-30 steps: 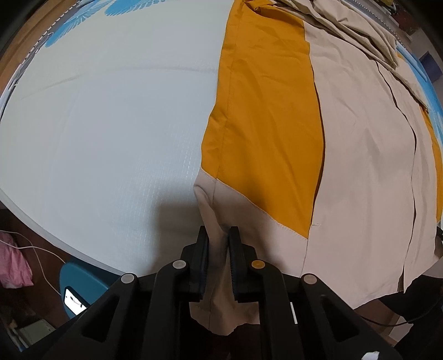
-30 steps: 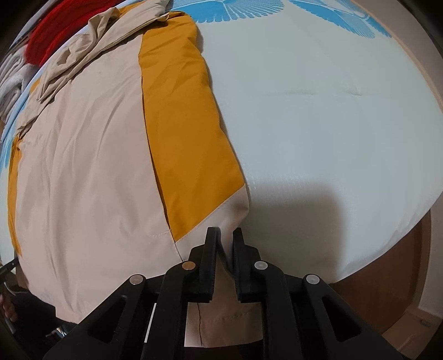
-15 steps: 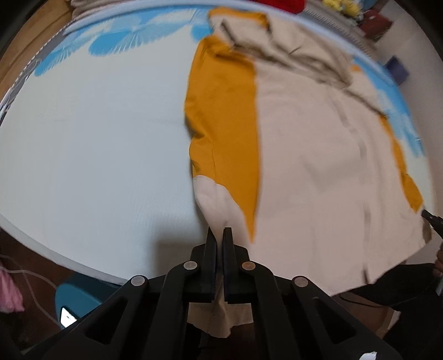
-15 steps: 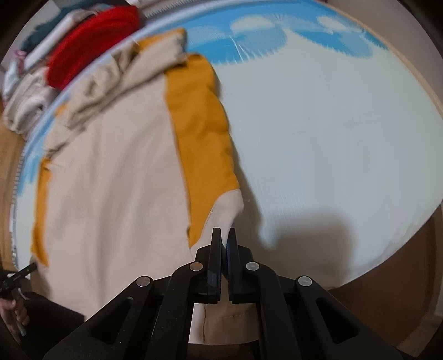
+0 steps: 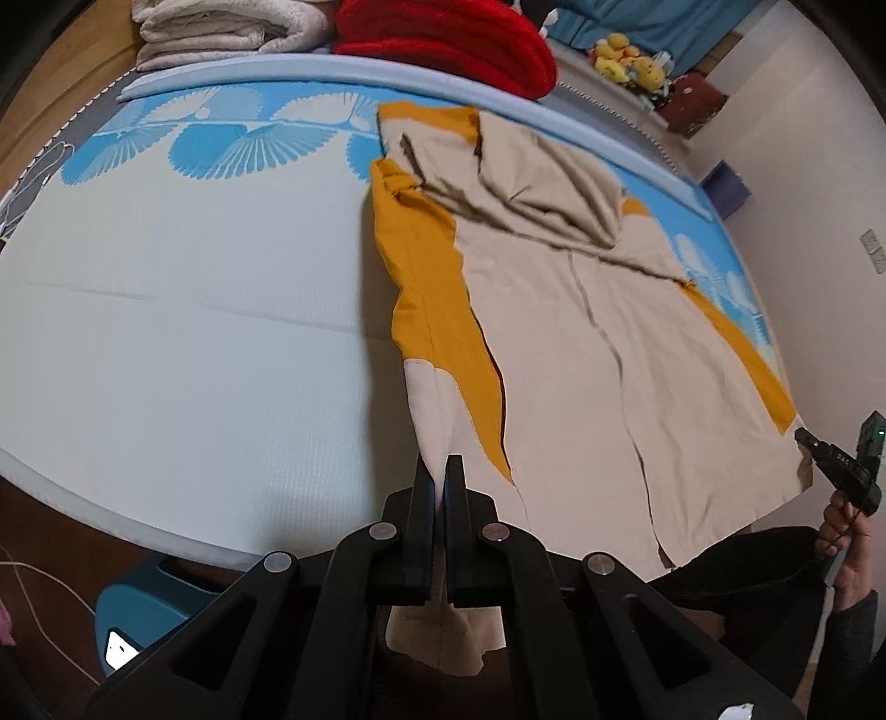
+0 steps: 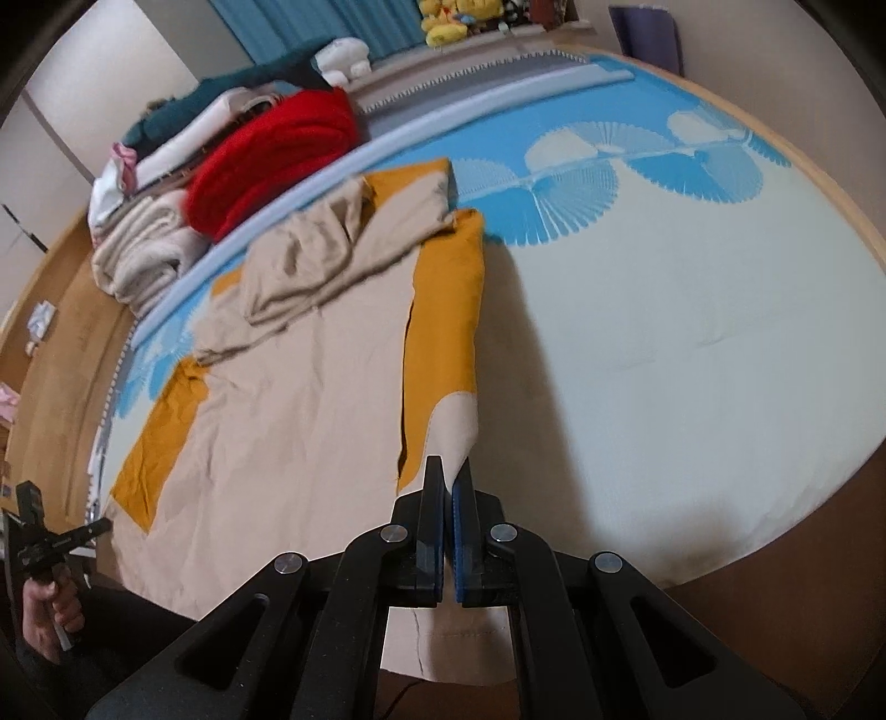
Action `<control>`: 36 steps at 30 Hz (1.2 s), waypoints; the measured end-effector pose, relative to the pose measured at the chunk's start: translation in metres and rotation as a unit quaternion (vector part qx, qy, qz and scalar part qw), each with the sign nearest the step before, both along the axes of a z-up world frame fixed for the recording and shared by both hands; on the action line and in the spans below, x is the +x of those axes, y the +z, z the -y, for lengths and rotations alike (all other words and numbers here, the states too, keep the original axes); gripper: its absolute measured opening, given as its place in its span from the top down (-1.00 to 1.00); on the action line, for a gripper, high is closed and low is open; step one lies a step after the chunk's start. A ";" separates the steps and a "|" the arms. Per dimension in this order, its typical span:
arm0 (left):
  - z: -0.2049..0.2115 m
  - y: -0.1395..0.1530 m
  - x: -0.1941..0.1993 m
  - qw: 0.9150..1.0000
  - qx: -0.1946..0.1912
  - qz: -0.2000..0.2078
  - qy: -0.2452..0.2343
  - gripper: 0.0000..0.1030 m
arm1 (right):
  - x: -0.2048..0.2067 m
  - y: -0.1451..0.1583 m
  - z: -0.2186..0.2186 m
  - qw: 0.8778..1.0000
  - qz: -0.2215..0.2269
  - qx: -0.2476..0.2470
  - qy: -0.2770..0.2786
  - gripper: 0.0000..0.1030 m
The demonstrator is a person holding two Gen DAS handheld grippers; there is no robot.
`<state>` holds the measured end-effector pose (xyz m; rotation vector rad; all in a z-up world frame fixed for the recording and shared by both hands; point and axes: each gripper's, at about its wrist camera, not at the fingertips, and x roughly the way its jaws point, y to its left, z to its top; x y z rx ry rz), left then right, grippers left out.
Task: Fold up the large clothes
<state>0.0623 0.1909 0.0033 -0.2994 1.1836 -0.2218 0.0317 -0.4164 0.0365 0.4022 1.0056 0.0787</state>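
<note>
Garment count was one: a single beige and orange jacket (image 5: 626,354) lay spread on the mattress (image 5: 183,332), filling the centre and right of the left wrist view and the centre-left of the right wrist view. Its hood (image 5: 548,188) lay bunched at the upper end, near the far edge of the mattress. Two orange sleeves were visible, one along each side of the beige body.

Grippers numbered two. The left gripper (image 5: 440,471), at bottom centre of its own view, had its jaws pressed together on the beige cuff end of one sleeve, with a flap of cloth hanging below the jaws. The right gripper (image 6: 449,471), at bottom centre of its own view, was likewise clamped on the beige cuff end of the other sleeve. Both pinched ends stood raised off the mattress. Each gripper also appeared small at the edge of the other's view, held in a hand (image 5: 847,531).

Surrounding items: one red blanket (image 5: 448,39) and one stack of pale folded towels (image 5: 221,25) sat beyond the far edge of the mattress, upper left and upper centre. Yellow plush toys (image 5: 626,61) sat at upper right; their number could not be counted. One blue stool (image 5: 144,609) stood at lower left.
</note>
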 end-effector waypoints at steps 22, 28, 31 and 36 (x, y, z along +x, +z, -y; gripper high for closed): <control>-0.038 0.087 -0.076 0.995 -0.086 0.050 -0.025 0.99 | -0.131 0.098 0.040 0.994 0.101 0.027 -0.015 0.97; -0.025 0.056 0.017 0.995 -0.088 0.038 -0.021 0.99 | -0.037 0.069 0.049 0.998 0.057 0.029 -0.019 0.96; -0.024 0.031 0.077 0.997 -0.080 0.021 -0.007 0.99 | 0.037 0.044 0.053 0.999 0.025 0.024 -0.016 0.96; -0.035 -0.029 0.160 0.996 -0.084 -0.020 0.038 0.99 | 0.139 -0.001 0.052 1.000 -0.016 0.009 -0.004 0.96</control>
